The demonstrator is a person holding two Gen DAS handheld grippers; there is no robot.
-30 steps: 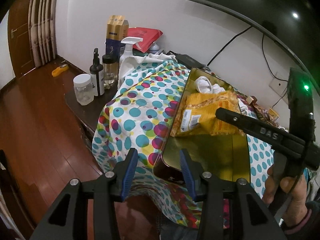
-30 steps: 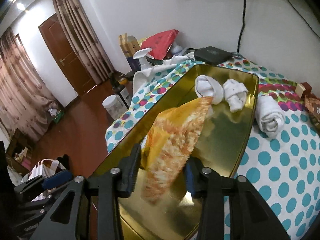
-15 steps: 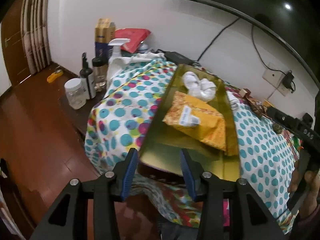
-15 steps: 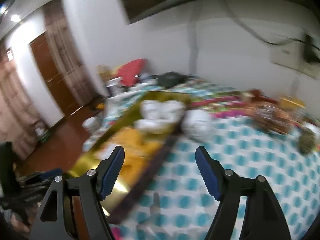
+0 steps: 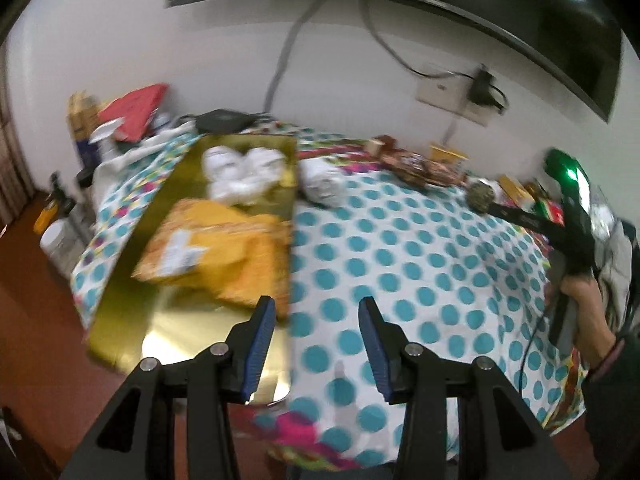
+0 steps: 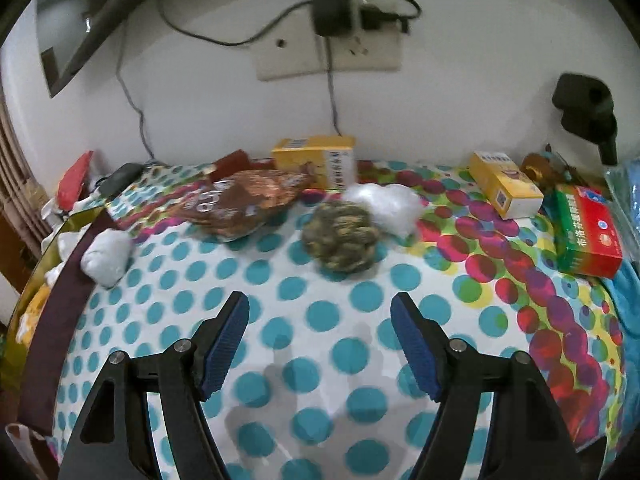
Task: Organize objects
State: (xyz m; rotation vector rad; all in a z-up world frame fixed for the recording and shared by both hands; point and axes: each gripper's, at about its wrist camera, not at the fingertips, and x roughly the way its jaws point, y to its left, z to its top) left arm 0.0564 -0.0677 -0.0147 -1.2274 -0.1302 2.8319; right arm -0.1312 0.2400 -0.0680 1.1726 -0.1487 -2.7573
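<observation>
We note the orange snack packet (image 5: 216, 252) now lying flat in the gold tray (image 5: 132, 300), centre left of the left wrist view, with two white rolled cloths (image 5: 244, 174) beyond it toward the tray's far end. A second ago the right gripper pinched that packet above the tray; it has since let go and swung away. We take this placement as done.

The right gripper (image 6: 320, 344) now has its jaws spread wide with nothing between them, hovering over the dotted tablecloth (image 6: 328, 312) at the bottom of its frame. Ahead of it, near centre frame, sits a mottled green-brown bundle (image 6: 340, 238), touching a crumpled white plastic piece (image 6: 390, 202) on its upper right. A brown snack bag (image 6: 248, 204) lies to the upper left, and a third white rolled cloth (image 6: 107, 255) rests just outside the tray's dark rim at the left edge. Yellow boxes (image 6: 316, 162) and a green-red box (image 6: 588, 236) line the back and right.

The left gripper (image 5: 316, 348), earlier astride the tray's near rim, now stands spread and empty over the cloth just right of the tray.

Judgement: several loose items remain; the bundle looks the likeliest next pick.
</observation>
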